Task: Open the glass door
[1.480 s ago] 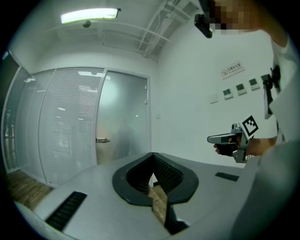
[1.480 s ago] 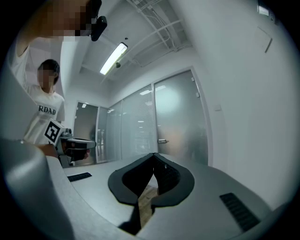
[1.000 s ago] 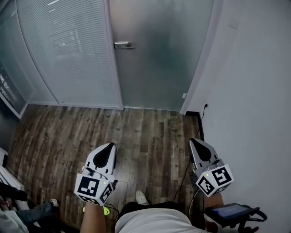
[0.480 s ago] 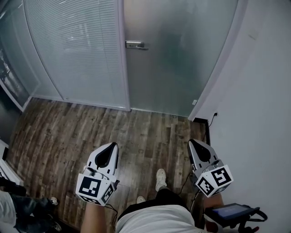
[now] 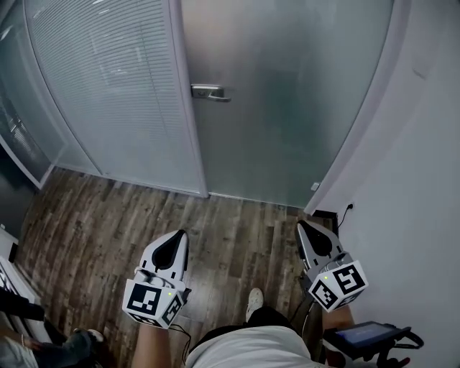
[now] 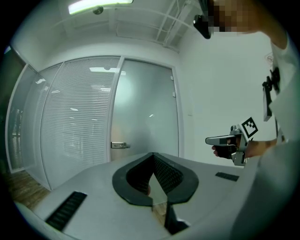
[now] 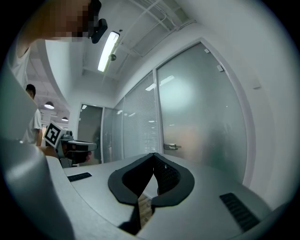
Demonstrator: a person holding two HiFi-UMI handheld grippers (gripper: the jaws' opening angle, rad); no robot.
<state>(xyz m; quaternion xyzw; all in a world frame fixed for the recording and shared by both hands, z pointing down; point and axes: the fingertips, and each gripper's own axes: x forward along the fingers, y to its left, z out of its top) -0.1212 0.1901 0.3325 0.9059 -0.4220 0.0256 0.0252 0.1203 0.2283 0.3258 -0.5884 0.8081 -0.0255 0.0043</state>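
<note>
- My left gripper (image 5: 178,234) has its jaws closed, the dark pads meeting at the tips, with nothing between them.
- My right gripper (image 5: 301,225) is closed the same way and also holds nothing.
- Both grippers are held level over the wooden floor (image 5: 237,223), side by side and apart, pointing towards the glass door (image 5: 287,108), which stands well ahead of them.
- The door is frosted and grey-green, and looks closed in its pale frame.
- Its metal handle (image 5: 210,91) sits level at the door's left edge, and neither gripper touches it.
- Left of the door is a fixed glass panel (image 5: 108,79) with fine horizontal blinds behind it. Further glazing curves away along the left side of the room.
- The floor is dark, streaky wood planks that run up to the foot of the door and the panel.
- A plain white wall (image 5: 424,165) closes the right side. Low on it is a socket (image 5: 350,205) with a dark cable hanging to the floor.
- In the left gripper view, a long ceiling light (image 6: 96,5) glows above the panel.
- My shoe (image 5: 253,302) shows on the planks between the grippers.
- At the lower right edge of the head view is a dark device with a screen (image 5: 363,334).
- Another person's legs (image 5: 61,346) show at the lower left corner of the head view.
</note>
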